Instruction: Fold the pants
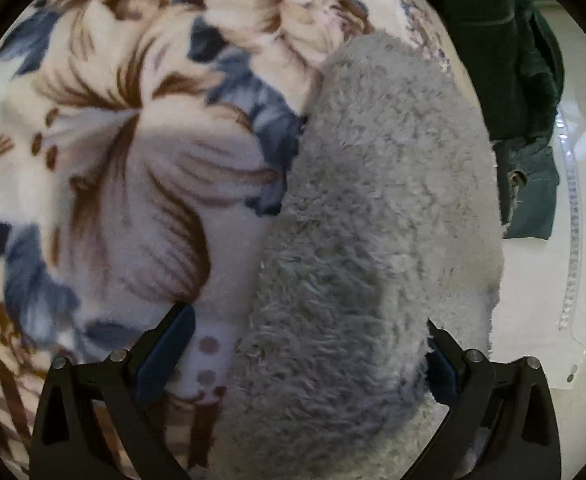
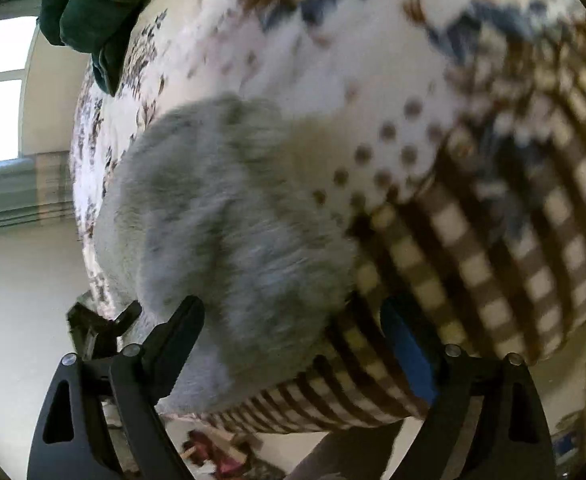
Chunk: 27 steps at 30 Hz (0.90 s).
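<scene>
Bed cover: a plush cream blanket with brown and blue flower print is spread over the bed, turning to a brown-and-cream check toward the near edge in the right wrist view.
Left tool: the left tool has its jaws spread wide, with nothing clamped; the near end of the garment lies between them, and I cannot tell whether the right-hand pad brushes the fleece.
Pants: the fluffy grey fleece pants lie on the blanket as one long, narrow, thick band running away from the near edge, close to the bed's side.
Dark clothing: a dark green garment sits bunched at the far end, apart from the pants.
Right tool: the right tool is also wide open and holds nothing, straddling the pants' near end at the bed's edge.
Done, as judged: the legs look already laid one over the other lengthwise.
Left to do, as judged: gripping the near end and folding the band across its length.
</scene>
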{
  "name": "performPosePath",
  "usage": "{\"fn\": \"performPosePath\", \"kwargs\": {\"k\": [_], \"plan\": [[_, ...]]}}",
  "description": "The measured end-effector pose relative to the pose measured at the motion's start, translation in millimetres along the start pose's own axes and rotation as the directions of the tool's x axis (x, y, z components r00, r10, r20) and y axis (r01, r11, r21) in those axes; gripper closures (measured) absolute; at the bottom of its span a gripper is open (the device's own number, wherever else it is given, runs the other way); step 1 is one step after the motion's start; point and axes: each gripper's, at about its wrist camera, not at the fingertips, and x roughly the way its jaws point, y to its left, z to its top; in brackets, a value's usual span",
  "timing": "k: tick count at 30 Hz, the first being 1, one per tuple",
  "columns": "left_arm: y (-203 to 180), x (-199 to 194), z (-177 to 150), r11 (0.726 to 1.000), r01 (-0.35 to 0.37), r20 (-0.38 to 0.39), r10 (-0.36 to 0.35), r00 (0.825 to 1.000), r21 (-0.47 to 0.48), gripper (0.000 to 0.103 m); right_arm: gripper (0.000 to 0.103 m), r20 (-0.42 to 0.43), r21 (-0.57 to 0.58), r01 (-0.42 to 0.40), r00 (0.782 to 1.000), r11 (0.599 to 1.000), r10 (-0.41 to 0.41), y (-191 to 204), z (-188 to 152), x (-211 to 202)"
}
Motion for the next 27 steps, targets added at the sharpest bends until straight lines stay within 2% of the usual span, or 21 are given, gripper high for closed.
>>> {"fn": "performPosePath", "kwargs": {"k": [3,5,9,13,14,15,16,17,18,20,24,27], "plan": [[-8.7,0.0,2.3,0.998,0.066,0.000,-0.066,0.998,0.017,0.000,0.006,-0.048,0.036,-0.156,0.986,0.987,0.157,-12.2,3.1,25.8],[-11.6,6.5,3.6,0.995,0.096,-0.011,-0.096,0.995,0.022,0.000,0.006,-0.077,0.046,-0.214,0.973,0.976,0.217,-15.4,8.9,44.4],[-13.0,26.4,3.4,0.993,0.116,-0.061,-0.115,0.992,0.012,0.000,0.000,-0.121,0.023,-0.236,0.964,0.972,0.237,-14.8,19.1,70.5],[-11.8,19.4,1.8,0.993,0.116,-0.025,-0.116,0.993,-0.005,0.003,0.001,-0.108,0.018,-0.284,0.953,0.959,0.284,-8.3,19.9,71.1],[-7.9,14.5,-1.2,0.993,0.116,-0.017,-0.116,0.993,-0.003,0.009,0.012,-0.100,0.009,-0.284,0.954,0.959,0.284,-5.4,18.0,69.9],[-6.0,9.6,-2.8,0.992,0.126,-0.010,-0.126,0.992,0.001,0.016,0.033,-0.094,-0.006,-0.269,0.959,0.963,0.267,-0.9,14.4,69.3],[-5.4,3.4,-3.2,0.992,0.129,0.000,-0.129,0.992,0.002,0.034,0.040,-0.088,-0.014,-0.253,0.964,0.967,0.251,2.0,11.7,68.9],[-5.5,-0.8,-3.4,0.992,0.128,0.006,-0.128,0.992,-0.001,0.045,0.044,-0.070,-0.023,-0.235,0.970,0.972,0.233,5.0,8.3,66.7],[-6.9,-6.2,-4.7,0.990,0.137,0.010,-0.137,0.990,0.006,0.049,0.052,-0.057,-0.028,-0.227,0.973,0.974,0.225,7.7,5.5,64.4],[-12.7,-17.5,-6.8,0.989,0.143,0.023,-0.144,0.989,0.027,0.057,0.057,-0.036,-0.047,-0.201,0.979,0.978,0.200,18.5,-1.1,57.9],[-27.8,-39.4,-1.8,0.983,0.178,0.052,-0.180,0.982,0.047,0.060,0.063,-0.003,-0.090,-0.181,0.983,0.979,0.182,47.4,-11.8,37.3],[-34.1,-71.2,10.9,0.978,0.203,0.096,-0.208,0.973,0.054,0.060,0.064,0.013,-0.148,-0.167,0.985,0.975,0.171,79.3,-15.2,22.4]]}}
